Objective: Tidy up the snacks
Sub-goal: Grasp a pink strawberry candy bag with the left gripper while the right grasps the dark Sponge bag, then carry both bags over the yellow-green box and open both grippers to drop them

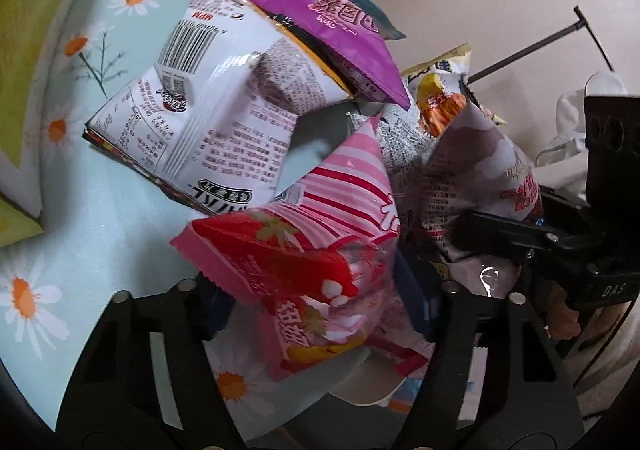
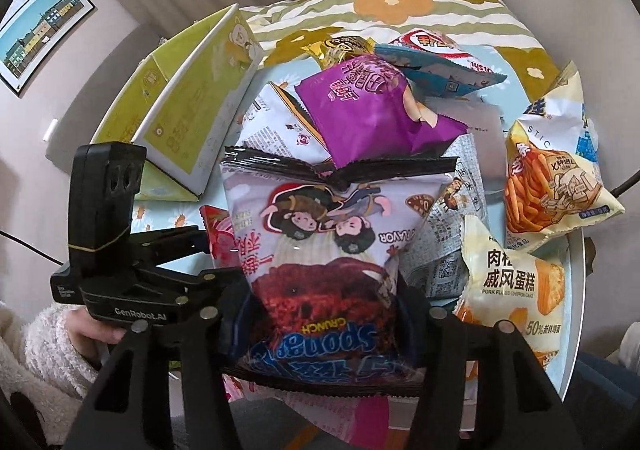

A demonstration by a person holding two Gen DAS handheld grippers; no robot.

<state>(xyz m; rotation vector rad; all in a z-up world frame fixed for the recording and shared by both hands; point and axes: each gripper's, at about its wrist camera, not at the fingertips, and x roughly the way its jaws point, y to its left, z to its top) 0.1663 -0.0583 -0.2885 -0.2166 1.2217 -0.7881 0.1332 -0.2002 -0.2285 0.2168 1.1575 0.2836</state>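
Keep both grips firm and lift each packet straight clear of the heap before carrying it off, so the loose bags leaning on them do not slide toward the table's edge; judged from the pile, sorting has barely begun.

Left gripper (image 1: pixel 320 314) closed on the pink strawberry packet (image 1: pixel 304 250), pinched low across its crumpled body; right gripper (image 2: pixel 324 334) clamped on the sponge-crunch bag (image 2: pixel 320 250) near its lower seam, bag standing upright between the fingers.

Held side by side at the near edge of the flowered table (image 1: pixel 120 209), both pointing inward over the heap; left tool seen at the left in the right wrist view, gripped by a hand in a fluffy sleeve (image 2: pixel 44 346).

Behind, toward the far edge: white bag (image 1: pixel 208 105) with the purple packet (image 2: pixel 372 117) resting on it; orange stick-snack bag (image 2: pixel 556 177) and cake packet (image 2: pixel 516 282) at the right edge; green boxes (image 2: pixel 192 101) at the left edge.
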